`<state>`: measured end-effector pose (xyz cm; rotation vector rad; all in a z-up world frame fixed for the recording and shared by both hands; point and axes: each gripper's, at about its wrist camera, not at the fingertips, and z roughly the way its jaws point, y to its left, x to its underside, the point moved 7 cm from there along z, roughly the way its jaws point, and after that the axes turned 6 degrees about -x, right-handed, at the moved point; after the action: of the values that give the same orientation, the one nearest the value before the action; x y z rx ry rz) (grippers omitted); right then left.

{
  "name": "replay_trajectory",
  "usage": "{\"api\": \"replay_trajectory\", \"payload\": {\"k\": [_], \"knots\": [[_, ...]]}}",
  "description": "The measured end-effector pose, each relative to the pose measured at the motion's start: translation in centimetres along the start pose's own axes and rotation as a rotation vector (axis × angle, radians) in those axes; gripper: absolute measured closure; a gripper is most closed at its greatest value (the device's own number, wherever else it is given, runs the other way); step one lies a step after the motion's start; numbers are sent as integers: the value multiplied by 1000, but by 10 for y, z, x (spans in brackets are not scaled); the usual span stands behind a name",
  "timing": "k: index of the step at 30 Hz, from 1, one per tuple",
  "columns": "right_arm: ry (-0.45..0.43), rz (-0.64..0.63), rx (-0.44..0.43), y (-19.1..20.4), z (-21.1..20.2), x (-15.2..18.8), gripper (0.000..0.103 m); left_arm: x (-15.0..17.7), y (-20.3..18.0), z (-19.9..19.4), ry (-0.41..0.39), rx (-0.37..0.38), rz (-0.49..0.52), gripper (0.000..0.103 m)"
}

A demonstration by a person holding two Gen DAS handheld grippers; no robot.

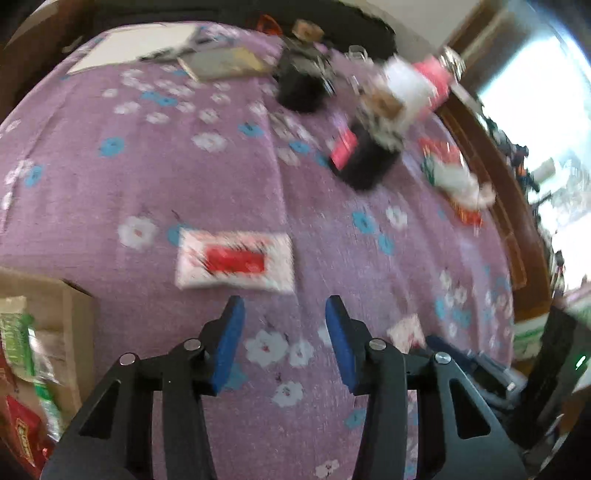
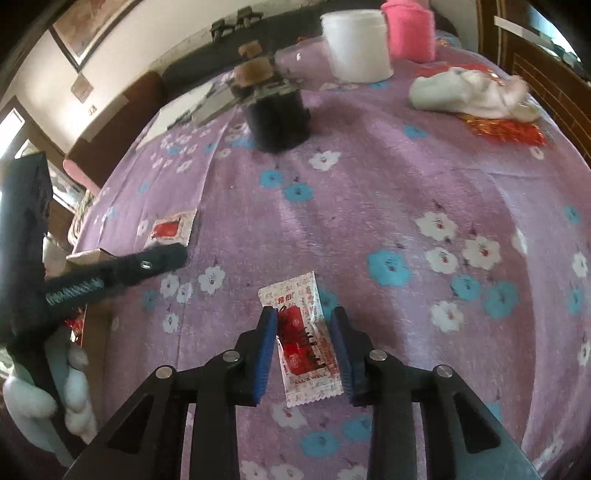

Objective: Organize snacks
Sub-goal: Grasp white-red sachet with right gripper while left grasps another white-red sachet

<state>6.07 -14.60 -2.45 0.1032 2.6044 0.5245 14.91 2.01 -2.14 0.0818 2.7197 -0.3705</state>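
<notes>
We hold two grippers over a purple floral cloth [image 2: 369,184] scattered with snacks. Our right gripper [image 2: 303,350] is spread wide, its blue pads [image 2: 266,354] on either side of a white-and-red packet [image 2: 306,343] that lies flat on the cloth; the pads look just clear of the wrapper, though we cannot tell for sure whether the left one touches it. Our left gripper [image 1: 284,343] is also spread, with nothing between its pads, above bare cloth. Just ahead of it lies a second packet [image 1: 236,260], blurred, flat on the cloth. At the left edge of the left wrist view, a cardboard box [image 1: 70,314] holds green and red wrappers. Farther back on the cloth stand a black pot [image 2: 277,118], a white tub [image 2: 358,44] and a pink roll [image 2: 408,29], with a crumpled white cloth [image 2: 469,94] to the right.
</notes>
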Motion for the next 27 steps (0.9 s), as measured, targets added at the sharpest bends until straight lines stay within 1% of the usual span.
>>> {"api": "replay_trajectory", "payload": {"k": [1,2,3,4,6,8,11,13,14,15,16,17,18,21,23,25,27], "knots": [[-27,6,-26,-1,-1,0,60,-6,5,-2,-15,-1,-20,55],[-38,11,-48,-2,-1,0,50,-13,10,-2,-27,1,-42,54],[-46,13,-69,-1,0,0,46,-18,14,0,-36,3,-62,54],[-60,2,-76,1,-1,-1,46,-22,16,3,-40,-2,-68,54],[-66,-35,-77,7,0,0,46,-30,14,11,-52,-37,-48,54],[-71,-68,-62,13,3,3,45,-38,10,18,-85,-93,-3,54],[-83,-144,1,22,5,6,45,-45,3,28,-92,-109,32,54],[-89,-178,32,23,7,9,45,-42,2,33,-69,-121,59,54],[-87,-194,50,24,7,11,48,-39,2,35,-61,-132,85,54],[-84,-204,67,24,7,12,55,-34,-1,34,-46,-159,136,54],[-83,-212,99,22,6,13,59,-30,-2,33,-33,-168,158,54],[-81,-216,117,20,6,13,66,-24,-4,31,-1,-156,167,54],[-78,-214,121,18,6,12,69,-16,-5,27,34,-121,156,54],[-66,-187,109,11,3,9,69,9,-13,18,132,16,132,54],[-60,-177,113,5,1,9,69,21,-17,12,158,61,124,54],[-53,-161,92,0,-2,9,67,27,-18,3,114,52,143,54],[-49,-130,55,-4,-6,10,65,33,-21,-8,38,15,210,54]]}}
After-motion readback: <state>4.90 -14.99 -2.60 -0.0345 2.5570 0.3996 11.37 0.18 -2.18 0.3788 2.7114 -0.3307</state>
